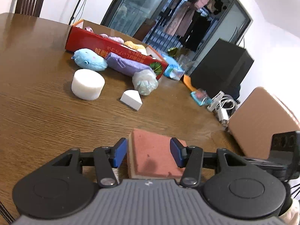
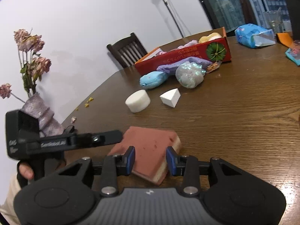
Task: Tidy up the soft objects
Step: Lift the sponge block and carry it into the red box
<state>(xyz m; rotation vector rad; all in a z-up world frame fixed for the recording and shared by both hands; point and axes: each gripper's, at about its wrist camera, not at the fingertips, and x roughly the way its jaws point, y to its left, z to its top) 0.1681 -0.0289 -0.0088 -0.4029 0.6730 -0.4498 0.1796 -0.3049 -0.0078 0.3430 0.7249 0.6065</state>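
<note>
Our left gripper (image 1: 148,154) and right gripper (image 2: 150,160) both clamp the same pink sponge block (image 1: 152,153), blue pads pressing its opposite sides, jaws part-way closed around it above the wooden table (image 1: 46,112). Beyond it we see a white foam wedge (image 1: 131,99) and a white foam cylinder (image 1: 87,84), apart from each other. Further on, a crinkled plastic bundle (image 1: 144,82), a purple towel (image 1: 125,65) and a blue plush toy (image 1: 89,59) lie against the red cardboard box (image 1: 112,48). Inside the box we see pale purple and yellow soft things (image 2: 210,37).
</note>
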